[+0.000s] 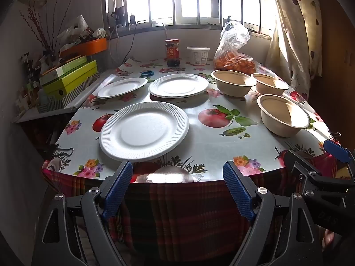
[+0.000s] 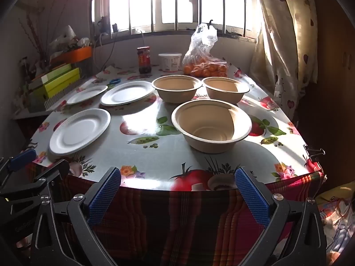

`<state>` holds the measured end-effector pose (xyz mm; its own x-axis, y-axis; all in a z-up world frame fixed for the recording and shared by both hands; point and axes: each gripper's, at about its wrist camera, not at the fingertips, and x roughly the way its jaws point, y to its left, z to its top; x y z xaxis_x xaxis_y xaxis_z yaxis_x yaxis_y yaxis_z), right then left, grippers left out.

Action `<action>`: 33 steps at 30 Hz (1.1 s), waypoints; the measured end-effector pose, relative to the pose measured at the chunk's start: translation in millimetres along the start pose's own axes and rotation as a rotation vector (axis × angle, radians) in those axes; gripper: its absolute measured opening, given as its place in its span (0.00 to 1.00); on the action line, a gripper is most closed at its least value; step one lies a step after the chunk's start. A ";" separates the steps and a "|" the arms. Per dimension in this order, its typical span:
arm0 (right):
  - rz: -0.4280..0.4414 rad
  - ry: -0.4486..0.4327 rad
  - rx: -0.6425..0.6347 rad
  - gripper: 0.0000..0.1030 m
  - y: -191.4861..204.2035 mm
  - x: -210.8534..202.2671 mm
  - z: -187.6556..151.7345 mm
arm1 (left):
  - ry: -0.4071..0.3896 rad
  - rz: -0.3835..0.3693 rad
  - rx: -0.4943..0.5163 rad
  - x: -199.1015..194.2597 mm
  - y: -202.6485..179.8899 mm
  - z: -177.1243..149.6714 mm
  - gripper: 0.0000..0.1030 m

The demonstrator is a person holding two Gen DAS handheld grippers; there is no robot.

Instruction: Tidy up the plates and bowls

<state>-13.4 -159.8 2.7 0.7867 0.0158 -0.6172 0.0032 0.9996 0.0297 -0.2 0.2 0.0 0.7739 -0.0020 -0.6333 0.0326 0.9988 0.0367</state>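
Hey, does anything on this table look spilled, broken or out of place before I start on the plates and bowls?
Nothing spilled or damaged. One small thing: the nearest white plate sits close to the table's front edge, its rim nearly over it. The three bowls stand upright and look empty.

The table bears three white plates, three bowls, jar, tub and bagged oranges.

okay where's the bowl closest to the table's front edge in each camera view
Left wrist view: the nearest bowl sits right of centre, toward the table's right edge.
Right wrist view: the nearest bowl sits near the middle, ahead of the right gripper.
Shared landmark: the bag of oranges behind the bowls.
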 end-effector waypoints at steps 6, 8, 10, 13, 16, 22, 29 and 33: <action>-0.002 0.000 -0.003 1.00 0.0 -0.9 -0.5 | 0.004 0.001 0.000 -0.3 -1.2 -0.9 0.81; 0.001 0.008 0.000 1.00 -0.5 0.7 -0.8 | 0.005 0.005 -0.002 2.2 -1.2 -0.4 0.81; 0.000 0.010 -0.001 1.00 -0.5 1.3 -0.8 | 0.007 0.002 -0.002 1.8 1.1 -0.1 0.81; 0.000 0.008 -0.002 1.00 -0.5 1.0 -0.7 | 0.006 0.005 -0.001 3.5 -0.6 -1.9 0.81; 0.000 0.010 0.000 1.00 -0.8 1.7 -0.7 | 0.009 0.004 -0.004 1.5 0.9 -1.1 0.81; 0.000 0.012 -0.001 1.00 -0.4 3.1 -0.6 | 0.010 0.004 -0.004 1.8 0.8 -0.8 0.81; -0.001 0.014 -0.002 1.00 0.3 4.4 -0.6 | 0.012 0.004 -0.007 1.4 1.9 -1.0 0.81; -0.001 0.016 -0.002 1.00 1.6 3.2 1.4 | 0.014 0.003 -0.010 1.7 3.4 -1.9 0.81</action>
<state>-10.0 -158.2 1.9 0.7768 0.0149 -0.6296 0.0030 0.9996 0.0273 0.0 3.7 -2.4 0.7654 0.0018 -0.6436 0.0241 0.9992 0.0315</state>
